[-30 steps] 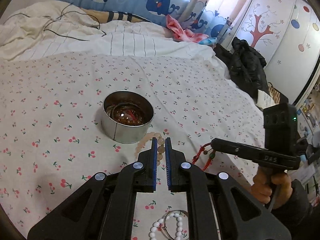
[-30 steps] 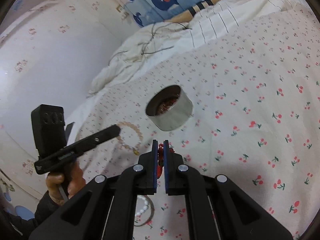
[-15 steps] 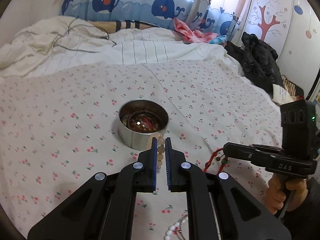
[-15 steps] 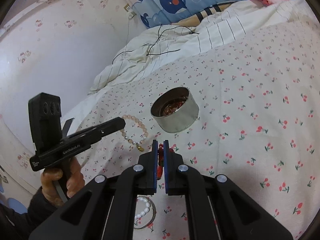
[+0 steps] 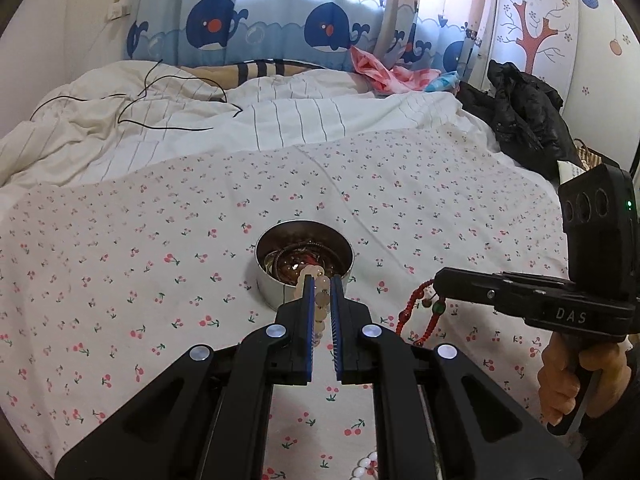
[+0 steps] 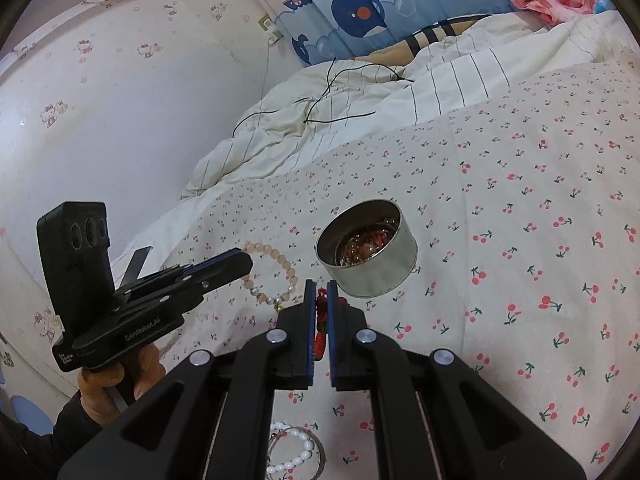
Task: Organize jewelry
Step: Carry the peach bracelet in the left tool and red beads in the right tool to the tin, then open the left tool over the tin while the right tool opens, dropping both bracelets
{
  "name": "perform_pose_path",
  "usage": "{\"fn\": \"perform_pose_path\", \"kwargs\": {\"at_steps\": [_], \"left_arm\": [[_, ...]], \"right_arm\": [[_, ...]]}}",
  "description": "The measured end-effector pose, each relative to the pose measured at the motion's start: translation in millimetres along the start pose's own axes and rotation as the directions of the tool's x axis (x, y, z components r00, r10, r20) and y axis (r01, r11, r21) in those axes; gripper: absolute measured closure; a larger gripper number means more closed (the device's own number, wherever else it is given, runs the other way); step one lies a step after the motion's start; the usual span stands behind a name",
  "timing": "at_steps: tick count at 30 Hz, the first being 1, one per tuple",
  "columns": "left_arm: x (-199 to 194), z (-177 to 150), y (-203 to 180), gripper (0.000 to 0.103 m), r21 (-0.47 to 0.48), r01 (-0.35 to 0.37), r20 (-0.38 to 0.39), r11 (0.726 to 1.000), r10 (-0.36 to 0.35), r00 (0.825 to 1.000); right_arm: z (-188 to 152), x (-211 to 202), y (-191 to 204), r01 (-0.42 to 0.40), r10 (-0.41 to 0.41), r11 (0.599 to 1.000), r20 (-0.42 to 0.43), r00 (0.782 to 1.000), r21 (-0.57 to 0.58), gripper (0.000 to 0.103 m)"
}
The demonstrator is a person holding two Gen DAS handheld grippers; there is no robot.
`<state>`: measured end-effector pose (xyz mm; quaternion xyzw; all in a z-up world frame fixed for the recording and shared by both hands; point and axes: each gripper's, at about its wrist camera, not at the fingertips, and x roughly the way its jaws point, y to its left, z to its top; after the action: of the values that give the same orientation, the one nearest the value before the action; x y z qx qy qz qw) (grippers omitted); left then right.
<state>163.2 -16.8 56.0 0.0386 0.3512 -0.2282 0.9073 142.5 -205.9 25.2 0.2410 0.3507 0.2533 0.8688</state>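
Observation:
A round metal tin (image 5: 305, 264) holding several bracelets sits on the cherry-print bedsheet; it also shows in the right wrist view (image 6: 368, 254). My left gripper (image 5: 322, 282) is shut on a pink bead bracelet (image 5: 320, 300), lifted just in front of the tin's near rim; the bracelet hangs from it in the right wrist view (image 6: 272, 276). My right gripper (image 6: 319, 286) is shut on a red cord bracelet (image 6: 320, 320), held to the right of the tin; the bracelet dangles in the left wrist view (image 5: 420, 312).
A white bead bracelet with a metal bangle (image 6: 296, 452) lies on the sheet near me. A rumpled striped duvet (image 5: 200, 120) with a black cable lies behind. Black clothing (image 5: 520, 120) is piled at the bed's right edge.
Both grippers have lifted off the sheet with their bracelets. The left gripper has moved up to the tin's near rim with the pink bracelet. The right one stays beside the tin.

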Motion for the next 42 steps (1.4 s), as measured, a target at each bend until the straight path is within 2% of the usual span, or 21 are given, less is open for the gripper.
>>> {"fn": "perform_pose_path", "kwargs": {"at_steps": [10, 15, 20, 28, 32, 35, 38, 40, 42], "left_arm": [[-3, 0, -2, 0.096, 0.016, -0.022, 0.011, 1.000, 0.022, 1.000], [-7, 9, 12, 0.096, -0.055, 0.047, 0.028, 0.997, -0.045, 0.999], [-6, 29, 25, 0.096, -0.092, 0.077, 0.065, 0.993, -0.071, 0.995], [23, 59, 31, 0.096, -0.141, 0.152, 0.078, 0.978, -0.142, 0.987], [46, 60, 31, 0.096, -0.165, 0.166, 0.051, 0.972, -0.159, 0.986], [72, 56, 34, 0.095, -0.201, 0.150, -0.006, 0.968, -0.154, 0.988], [101, 46, 39, 0.084, -0.216, 0.108, -0.125, 0.970, -0.137, 0.983], [109, 40, 44, 0.081, -0.237, 0.094, -0.166, 0.967, -0.136, 0.977], [108, 38, 49, 0.077, -0.260, 0.085, -0.165, 0.962, -0.131, 0.978]], "right_arm": [[26, 5, 0, 0.013, -0.013, 1.000, 0.047, 0.999, 0.002, 0.097], [46, 10, -1, 0.046, -0.047, 0.999, 0.086, 0.995, 0.012, 0.097], [56, 10, -3, 0.077, -0.078, 0.997, 0.101, 0.992, 0.009, 0.097], [67, 28, -10, 0.111, -0.110, 0.994, 0.078, 0.991, -0.014, 0.097], [69, 35, -14, 0.117, -0.116, 0.993, 0.072, 0.991, -0.009, 0.097], [71, 43, -16, 0.120, -0.120, 0.993, 0.067, 0.991, -0.008, 0.097], [71, 52, -15, 0.125, -0.124, 0.992, 0.052, 0.991, -0.011, 0.097], [69, 60, -15, 0.127, -0.127, 0.992, 0.037, 0.991, -0.013, 0.097], [67, 66, -14, 0.122, -0.122, 0.992, 0.025, 0.992, -0.014, 0.097]]}}
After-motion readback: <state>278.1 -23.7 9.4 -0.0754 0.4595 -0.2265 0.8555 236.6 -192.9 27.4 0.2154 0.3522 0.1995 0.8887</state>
